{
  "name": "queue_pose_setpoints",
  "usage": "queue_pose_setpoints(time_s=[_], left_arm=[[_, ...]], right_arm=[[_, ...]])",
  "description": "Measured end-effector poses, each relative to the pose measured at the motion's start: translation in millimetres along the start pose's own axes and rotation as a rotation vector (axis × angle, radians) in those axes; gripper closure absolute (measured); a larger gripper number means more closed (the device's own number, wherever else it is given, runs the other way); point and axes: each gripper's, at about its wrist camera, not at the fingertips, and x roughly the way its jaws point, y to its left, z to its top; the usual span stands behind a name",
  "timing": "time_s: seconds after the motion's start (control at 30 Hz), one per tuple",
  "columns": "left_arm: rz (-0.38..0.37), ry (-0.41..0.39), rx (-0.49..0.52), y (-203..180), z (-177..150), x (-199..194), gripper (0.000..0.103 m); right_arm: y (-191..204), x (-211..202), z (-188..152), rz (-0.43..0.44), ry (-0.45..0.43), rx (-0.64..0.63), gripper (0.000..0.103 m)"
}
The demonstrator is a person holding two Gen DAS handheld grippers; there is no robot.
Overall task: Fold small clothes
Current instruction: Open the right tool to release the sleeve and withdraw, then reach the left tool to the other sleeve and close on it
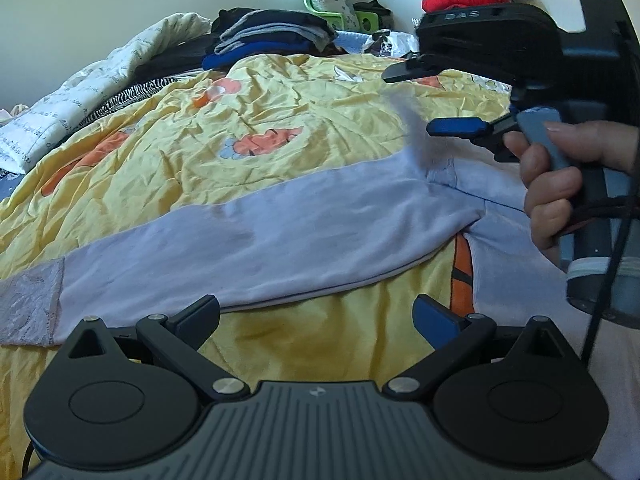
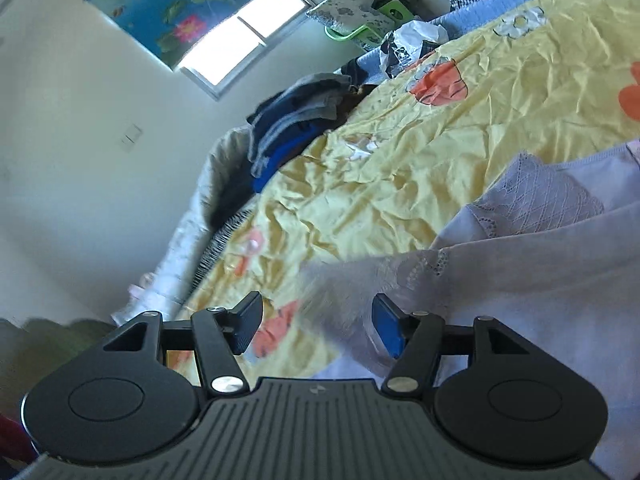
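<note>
While the pale lilac garment (image 1: 248,240) lies stretched across the yellow bedspread (image 1: 280,120), we hold both tongs clear of it and nothing is pinched. Our left gripper (image 1: 316,320) stands wide over the near hem, with only bedspread showing between its pads. Our right gripper (image 2: 316,328) is also parted; in the left wrist view it hangs beside the folded-over part of the garment, gripped by a hand (image 1: 560,184), and a blurred lilac flap (image 1: 420,136) sits between or just below its fingers. From its own camera a blurred edge of cloth (image 2: 344,300) crosses the gap near the blue pad, apparently loose, with the lace trim (image 2: 540,200) lying beyond. The fold looks partly made, one side laid over, the lace cuff (image 1: 28,304) at the far left flat on the bed. Several things could go wrong from here, we judge. The loose flap may land crooked or bunch, leaving an uneven edge. If we close on the hem too deep, we could catch the crumpled bedspread with it and drag it along. The thin fabric may slip from a shallow pinch, and the lace could snag on a pad corner.
</note>
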Motion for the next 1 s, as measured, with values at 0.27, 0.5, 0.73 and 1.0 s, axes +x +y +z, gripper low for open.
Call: queue_pose_setpoints(time_s=[0.27, 0.5, 0.73, 1.0], left_arm=[[0.026, -0.018, -0.006, 10.2, -3.1, -10.2, 0.0], [0.062, -0.011, -0.104, 47.7, -7.1, -18.4, 0.0], [0.054, 0.01, -0.323, 105.5, -21.4, -30.6, 0.0], [0.01, -0.031, -0.698, 172.7, -49.7, -36.6, 0.0]], right_arm=[[-4.2, 15.7, -15.1, -0.115, 0.087, -0.028, 0.04], [47.8, -15.2, -39.1, -0.13, 0.055, -0.251, 0.04], [77.3, -31.5, -88.4, -0.167, 0.067, -0.494, 0.035], [79.0, -60.9, -119.2, -0.14, 0.09, -0.487, 0.034]])
